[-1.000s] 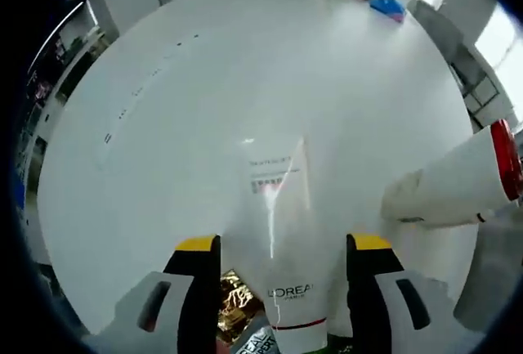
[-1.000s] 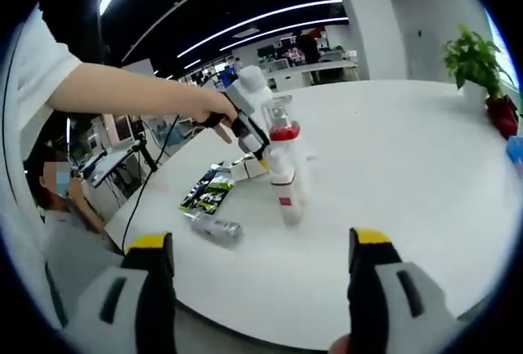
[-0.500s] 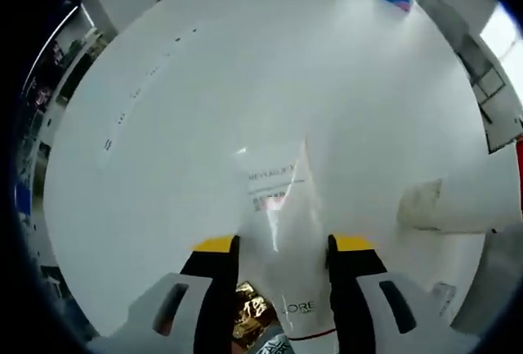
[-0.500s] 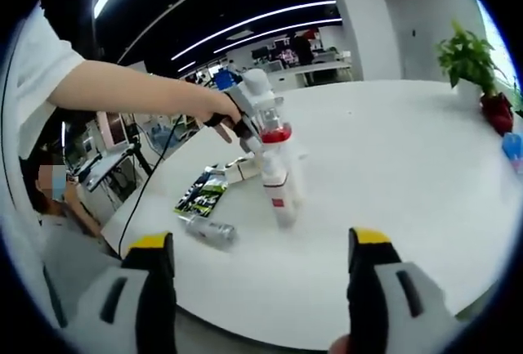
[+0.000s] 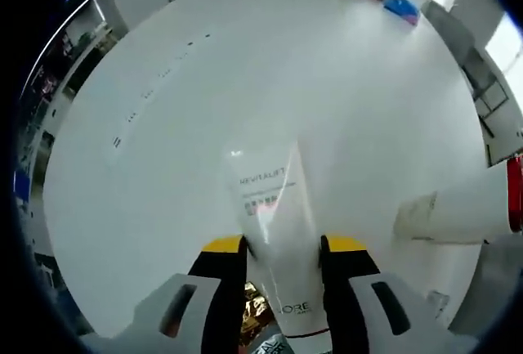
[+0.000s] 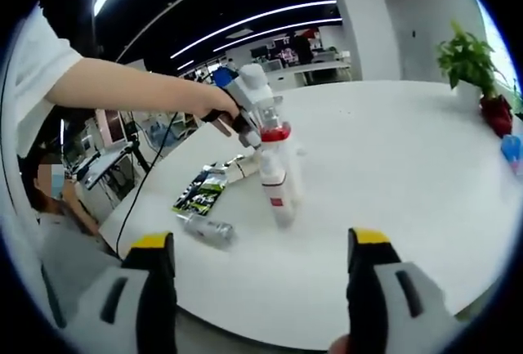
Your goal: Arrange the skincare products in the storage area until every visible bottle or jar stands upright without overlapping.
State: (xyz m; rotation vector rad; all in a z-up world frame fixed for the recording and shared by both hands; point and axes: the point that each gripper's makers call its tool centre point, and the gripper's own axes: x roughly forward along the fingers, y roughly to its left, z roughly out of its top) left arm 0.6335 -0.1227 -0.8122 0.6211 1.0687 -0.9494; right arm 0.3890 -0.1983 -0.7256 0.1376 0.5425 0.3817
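While the left gripper (image 5: 280,245) clamps its fingers on a white tube (image 5: 278,231) above the worktop (image 5: 245,84), another tube (image 5: 458,211) stands beside it. Nearer the worktop's edge, the right gripper (image 6: 257,244) hangs with fingers wide, holding nothing.

This looks like a big open office. A very large white table (image 6: 425,199) fills the front, and far behind it are desks (image 6: 315,66) and long strip lights (image 6: 253,23) on a dark ceiling. A green plant (image 6: 467,58) in a red pot (image 6: 496,112) sits at the table's edge, and a person (image 6: 51,207) sits low beside it near more desks and gear.
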